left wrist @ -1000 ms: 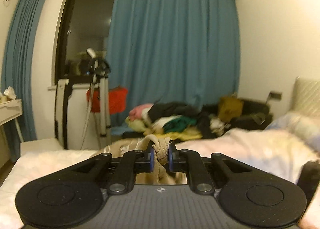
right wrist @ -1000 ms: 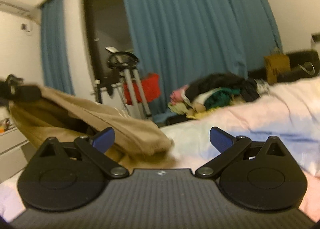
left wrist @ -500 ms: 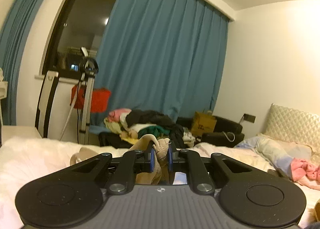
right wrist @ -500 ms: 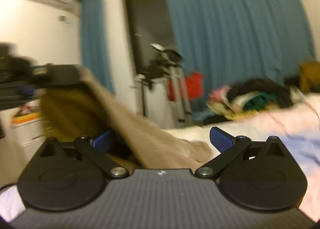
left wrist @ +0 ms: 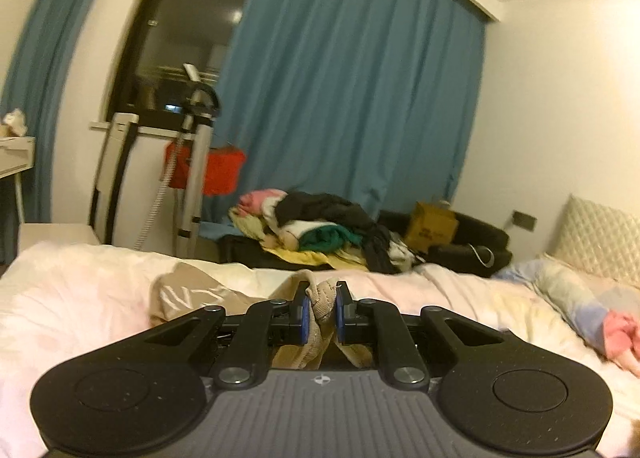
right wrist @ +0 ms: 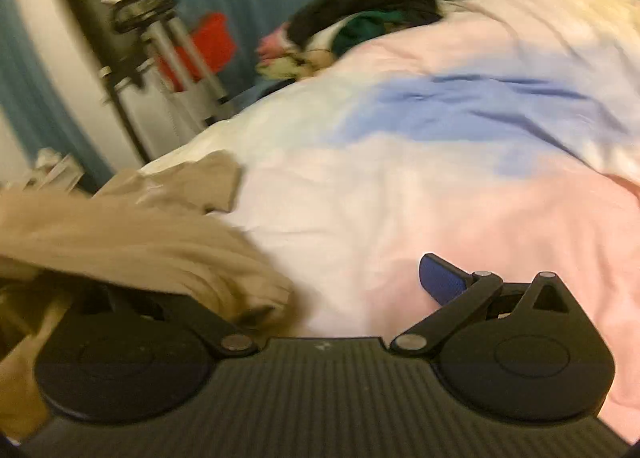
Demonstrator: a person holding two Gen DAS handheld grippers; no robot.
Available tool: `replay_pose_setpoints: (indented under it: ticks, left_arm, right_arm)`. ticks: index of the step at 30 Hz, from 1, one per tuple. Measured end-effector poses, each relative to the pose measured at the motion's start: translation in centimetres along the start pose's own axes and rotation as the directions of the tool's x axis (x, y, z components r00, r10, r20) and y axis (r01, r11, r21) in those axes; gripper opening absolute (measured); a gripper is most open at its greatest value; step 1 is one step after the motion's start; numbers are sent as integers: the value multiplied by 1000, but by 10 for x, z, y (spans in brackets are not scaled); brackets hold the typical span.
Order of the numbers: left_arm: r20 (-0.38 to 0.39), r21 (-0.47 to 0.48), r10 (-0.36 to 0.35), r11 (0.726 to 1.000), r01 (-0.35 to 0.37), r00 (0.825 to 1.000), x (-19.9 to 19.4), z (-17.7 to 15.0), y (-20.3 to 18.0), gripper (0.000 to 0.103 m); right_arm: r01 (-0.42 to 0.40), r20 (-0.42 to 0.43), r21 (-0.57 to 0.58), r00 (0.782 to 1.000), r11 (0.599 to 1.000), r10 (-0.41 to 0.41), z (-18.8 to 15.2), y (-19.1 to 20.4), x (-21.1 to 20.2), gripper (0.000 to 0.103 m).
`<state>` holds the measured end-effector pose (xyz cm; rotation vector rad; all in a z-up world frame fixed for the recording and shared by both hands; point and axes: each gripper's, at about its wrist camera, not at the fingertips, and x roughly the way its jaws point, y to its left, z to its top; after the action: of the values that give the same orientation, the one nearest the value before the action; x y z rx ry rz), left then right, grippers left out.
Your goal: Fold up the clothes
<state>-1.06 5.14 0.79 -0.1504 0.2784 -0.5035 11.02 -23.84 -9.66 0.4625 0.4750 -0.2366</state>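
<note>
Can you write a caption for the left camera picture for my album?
Left claw pinching tan clothes above the bed, blue curtains behind.

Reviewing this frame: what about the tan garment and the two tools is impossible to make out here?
- Right wrist view: the tan garment is motion-blurred and drapes over the right tool's left finger, hiding it.
- Left wrist view: the left tool's own body covers most of the cloth below the pinch.
- Garment type: unclear in both views, bunched and cut off.
</note>
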Motion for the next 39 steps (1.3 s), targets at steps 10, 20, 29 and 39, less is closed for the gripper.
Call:
replay_pose_setpoints:
  ticks: [10,20,29,39]
  left_arm:
    - [-180,-159,46,984,-75,983,16,-4,48,14]
    - [-345,-16,77,996,-88,935,37,-28,40,52]
    - [-308,248,284,945,-211,908,57,-52,3,60]
    - [-216,98,357,934,-344,909,-1,-35,13,78]
  right_arm:
    - [44,370,-124,929,991,5,20,17,-58,103]
    - [-22,306,-157,950,987,69,21,19,-48,103]
    - [-26,292,-145,954,989,68,24,15,-45,103]
    - [147,182,-60,974,987,-134,19,-15,-20,103]
